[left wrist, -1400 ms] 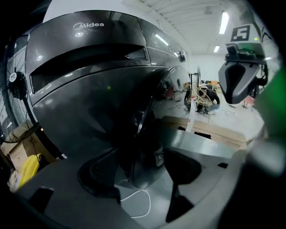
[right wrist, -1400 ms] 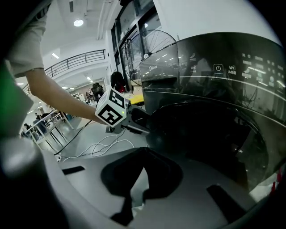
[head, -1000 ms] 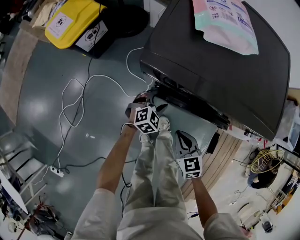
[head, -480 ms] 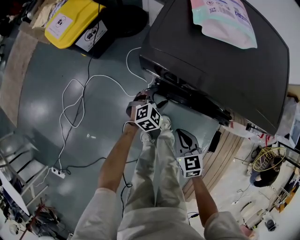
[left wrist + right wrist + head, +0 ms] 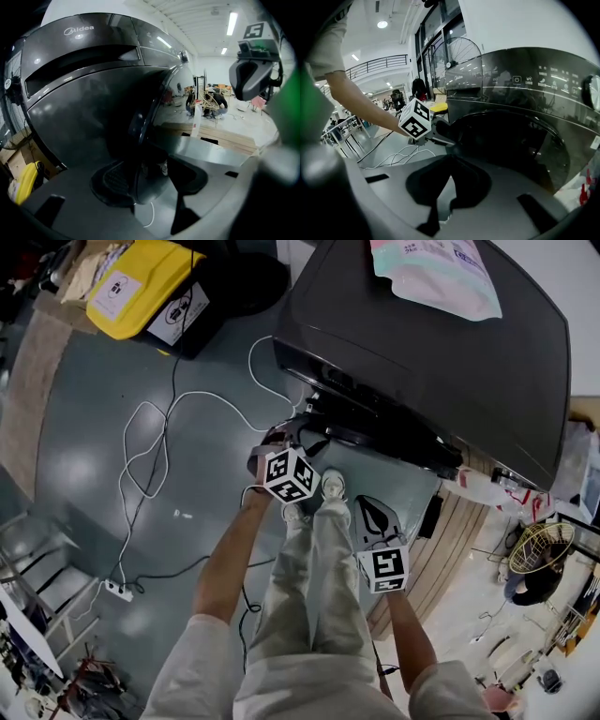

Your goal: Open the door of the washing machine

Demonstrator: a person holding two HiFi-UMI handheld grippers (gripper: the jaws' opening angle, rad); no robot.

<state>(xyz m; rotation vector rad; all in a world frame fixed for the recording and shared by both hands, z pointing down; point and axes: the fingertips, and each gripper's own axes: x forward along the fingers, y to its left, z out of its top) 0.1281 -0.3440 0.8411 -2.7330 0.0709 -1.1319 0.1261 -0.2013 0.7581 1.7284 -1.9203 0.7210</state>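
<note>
The dark washing machine point(image 5: 431, 352) fills the top of the head view. Its round glass door point(image 5: 511, 140) faces me in the right gripper view. My left gripper point(image 5: 298, 432) is at the door's left edge point(image 5: 140, 124). That edge runs down between its jaws point(image 5: 150, 173), which are closing. The left pad point(image 5: 112, 180) lies against the edge and the right pad point(image 5: 187, 176) stands a little off it. My right gripper point(image 5: 372, 512) hangs lower and to the right, in front of the door, shut on nothing point(image 5: 449, 168).
A pink and white pouch point(image 5: 436, 273) lies on the machine's top. White cables point(image 5: 159, 446) and a power strip point(image 5: 112, 589) trail over the grey floor at left, with a yellow bin point(image 5: 141, 282) beyond. The person's legs point(image 5: 314, 559) stand between the arms. Wooden boards point(image 5: 441, 540) lie at right.
Both grippers keep their places by the door. Only the head camera has drifted a little, so the machine sits slightly further left in the view.
</note>
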